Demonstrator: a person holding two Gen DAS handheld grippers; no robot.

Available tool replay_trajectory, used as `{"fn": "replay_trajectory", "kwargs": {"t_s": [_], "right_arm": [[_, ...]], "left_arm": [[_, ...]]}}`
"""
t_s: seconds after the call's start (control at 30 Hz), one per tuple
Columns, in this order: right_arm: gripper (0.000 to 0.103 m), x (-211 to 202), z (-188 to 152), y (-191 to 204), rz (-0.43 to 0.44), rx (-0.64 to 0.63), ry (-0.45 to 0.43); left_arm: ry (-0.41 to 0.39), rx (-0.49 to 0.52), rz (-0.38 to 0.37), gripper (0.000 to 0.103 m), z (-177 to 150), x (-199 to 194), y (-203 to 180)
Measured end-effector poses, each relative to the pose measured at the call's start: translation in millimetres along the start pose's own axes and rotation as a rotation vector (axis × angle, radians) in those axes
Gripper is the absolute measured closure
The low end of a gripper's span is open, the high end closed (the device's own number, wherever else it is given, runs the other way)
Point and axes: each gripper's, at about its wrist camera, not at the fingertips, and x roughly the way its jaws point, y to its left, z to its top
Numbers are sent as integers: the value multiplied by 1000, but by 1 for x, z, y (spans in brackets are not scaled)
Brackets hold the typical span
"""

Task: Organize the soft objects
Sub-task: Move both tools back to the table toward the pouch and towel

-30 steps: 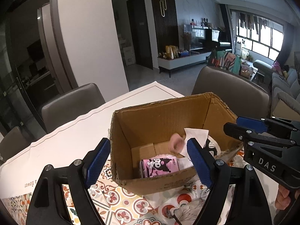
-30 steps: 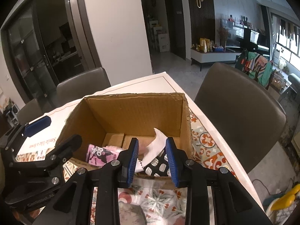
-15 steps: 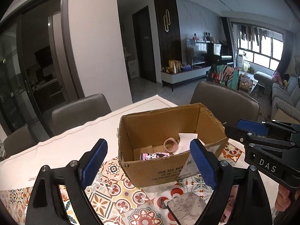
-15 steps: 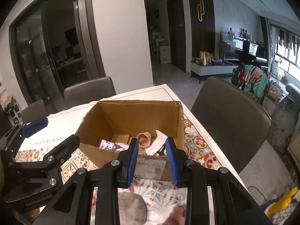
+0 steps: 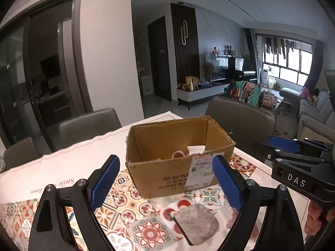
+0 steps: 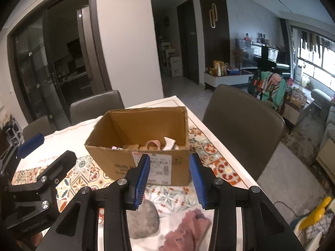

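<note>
Left wrist view looks along the left gripper [image 5: 167, 185], whose blue-padded jaws stand spread wide with nothing between them; its opening has just widened. Past the fingertips, at about 12 o'clock, an open cardboard box [image 5: 167, 179] sits on the tabletop [image 5: 69, 163], which is covered by a cloth with orange and red tile patterns. A white shipping label [image 5: 201, 173] is stuck on the box's near wall. Inside the box a pink ring-shaped soft item [image 5: 178, 154] and a white folded piece [image 5: 195, 149] show above the near rim. On the cloth at 6 o'clock, nearer than the box and apart from it, lies a grey mottled pad [image 5: 195, 224]. At 3 o'clock the right gripper [image 5: 293, 156] reaches in from the edge, with fingers of the person's hand [image 5: 316, 219] wrapped around its handle. Right wrist view shows that gripper's jaws partly parted and empty, having just been opening. There the grey pad lies just below the left pad, and a pink fuzzy cloth [image 6: 186, 230] lies beside it at 5 o'clock, both on the tabletop outside the box. Brown chairs [image 6: 240, 123] stand around the tabletop.
</note>
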Motion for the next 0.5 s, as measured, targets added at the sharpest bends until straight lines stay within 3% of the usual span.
{"fn": "replay_trajectory", "kwargs": {"t_s": [0.33,0.5], "right_arm": [[56,-27,-27,-4,-39,-13,-35],[56,-28,-42,-4,-36,-12,-10]], "left_arm": [[18,-29,-13,9,-28,-14,-3],[50,-33,-27,9,-45,-16,-8]]}}
